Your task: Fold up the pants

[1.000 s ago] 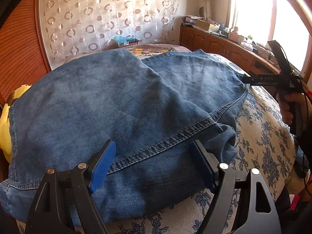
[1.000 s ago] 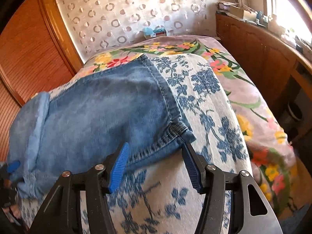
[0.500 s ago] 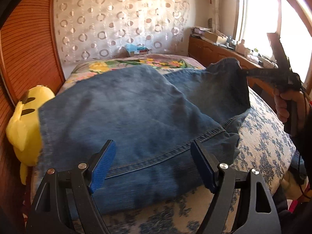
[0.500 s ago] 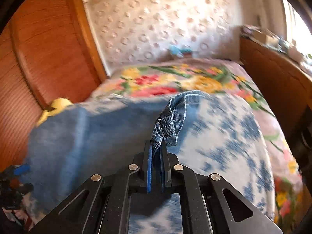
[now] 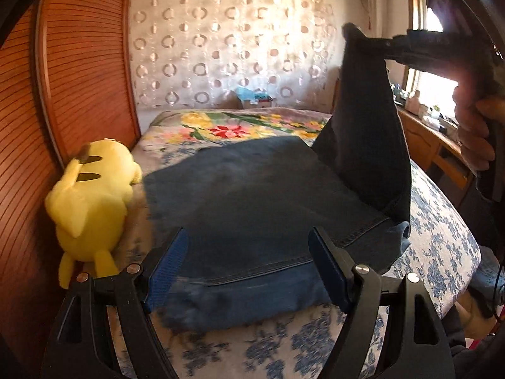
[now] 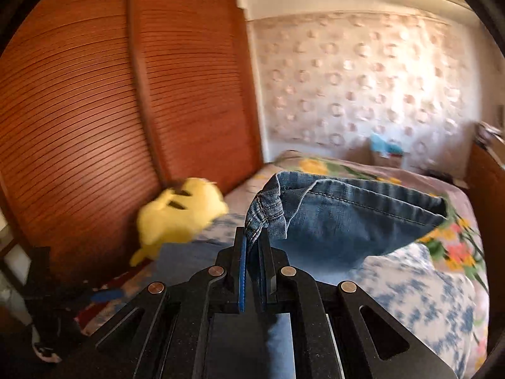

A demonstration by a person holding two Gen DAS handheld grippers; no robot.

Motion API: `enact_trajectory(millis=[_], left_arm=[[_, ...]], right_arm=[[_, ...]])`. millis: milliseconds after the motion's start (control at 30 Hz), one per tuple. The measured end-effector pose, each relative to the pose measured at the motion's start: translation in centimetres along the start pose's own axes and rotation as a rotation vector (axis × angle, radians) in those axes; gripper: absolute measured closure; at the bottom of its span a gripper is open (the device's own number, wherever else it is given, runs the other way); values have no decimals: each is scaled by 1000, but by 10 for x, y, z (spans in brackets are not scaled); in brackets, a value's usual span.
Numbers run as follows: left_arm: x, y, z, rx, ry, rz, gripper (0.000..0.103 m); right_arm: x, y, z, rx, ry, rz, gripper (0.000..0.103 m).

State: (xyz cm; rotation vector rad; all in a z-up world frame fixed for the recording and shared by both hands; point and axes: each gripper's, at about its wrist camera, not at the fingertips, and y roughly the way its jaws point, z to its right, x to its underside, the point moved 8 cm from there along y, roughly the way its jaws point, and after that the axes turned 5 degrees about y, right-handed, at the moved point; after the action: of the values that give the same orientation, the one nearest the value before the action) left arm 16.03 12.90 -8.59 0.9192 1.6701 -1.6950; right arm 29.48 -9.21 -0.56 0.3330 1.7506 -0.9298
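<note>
1. Between the spread fingers of the left tongs [image 5: 249, 271], the jeans [image 5: 262, 202] lie flat on the bed [image 5: 442, 252], their near edge just ahead of the blue pads [image 5: 169, 265].
2. Those left tongs stand wide open with nothing gripped.
3. Ahead and to the right of them, one trouser leg rises off the bed in a steep dark sheet, its top corner pinched by the right tongs [image 5: 389, 45], which a hand [image 5: 473, 126] carries.
4. Seen from the right wrist, the right tongs [image 6: 252, 268] are closed tight on the hem [image 6: 265, 211] of that leg, and the denim [image 6: 347, 224] bellies out beyond the fingertips to the right.
5. Left of both tongs, a yellow plush toy [image 5: 91, 199] rests on the bed against the slatted wooden wardrobe [image 5: 82, 63].
6. Farther ahead, a floral quilt [image 5: 240, 126] covers the bed, with a ring-patterned curtain [image 5: 227, 47] hanging beyond it.
</note>
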Motion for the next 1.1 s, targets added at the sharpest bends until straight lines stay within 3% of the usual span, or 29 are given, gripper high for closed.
enact_trajectory(millis=[233, 367, 500, 567, 633, 800, 1033, 1100], left_arm=[[-2, -13, -21, -28, -31, 24, 24], [2, -14, -28, -33, -50, 24, 24], [5, -11, -32, -38, -55, 12, 24], [5, -11, -30, -39, -58, 9, 24], [5, -11, -29, -37, -58, 8, 24], [5, -3, -24, -30, -44, -6, 24], [9, 17, -12, 9, -23, -26, 24], [12, 28, -11, 9, -14, -46, 28]], right_arm=[[1, 22, -24, -83, -64, -59, 97], [14, 40, -18, -110, -67, -153, 97], [20, 45, -12, -120, -93, -204, 80], [9, 48, -13, -111, -95, -199, 70], [8, 44, -11, -104, -97, -198, 67], [29, 30, -7, -48, -73, -207, 66], [54, 54, 25, 56, -35, -267, 65], [60, 66, 32, 72, -6, -288, 65]])
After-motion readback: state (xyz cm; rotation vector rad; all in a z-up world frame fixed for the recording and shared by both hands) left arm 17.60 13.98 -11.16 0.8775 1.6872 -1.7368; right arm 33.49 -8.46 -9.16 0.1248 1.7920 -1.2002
